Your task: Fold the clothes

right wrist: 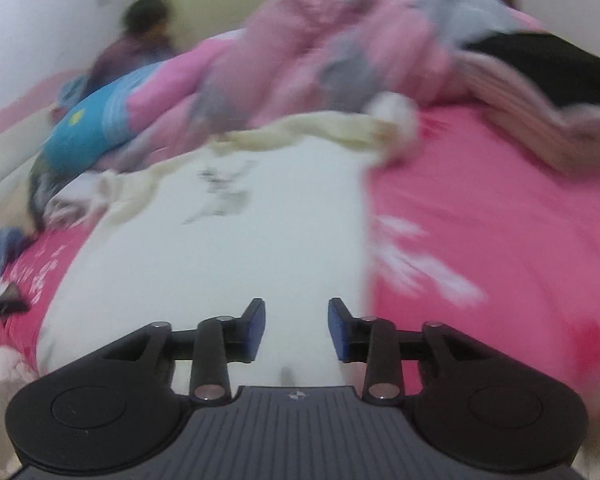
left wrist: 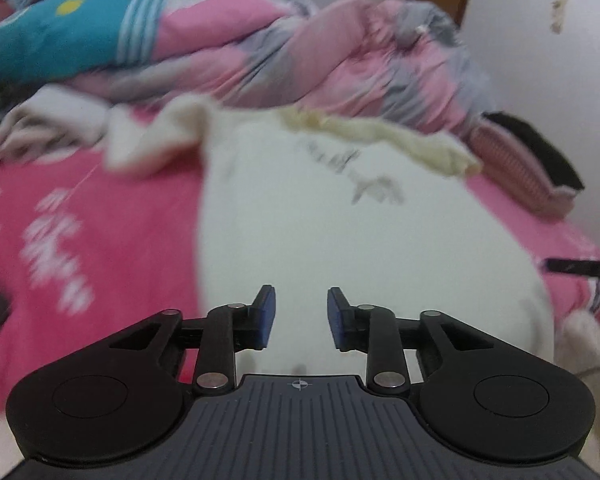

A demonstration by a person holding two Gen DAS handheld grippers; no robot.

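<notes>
One white garment (left wrist: 300,220), two empty tongs (left wrist: 301,318)

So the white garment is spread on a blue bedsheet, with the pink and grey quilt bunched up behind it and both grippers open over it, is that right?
Not quite: the bedsheet is bright pink with white print, not blue, as both wrist views show. The rest holds: the white garment lies spread on it, the pink and grey quilt is bunched behind, and the left gripper and right gripper are open over the garment.
</notes>
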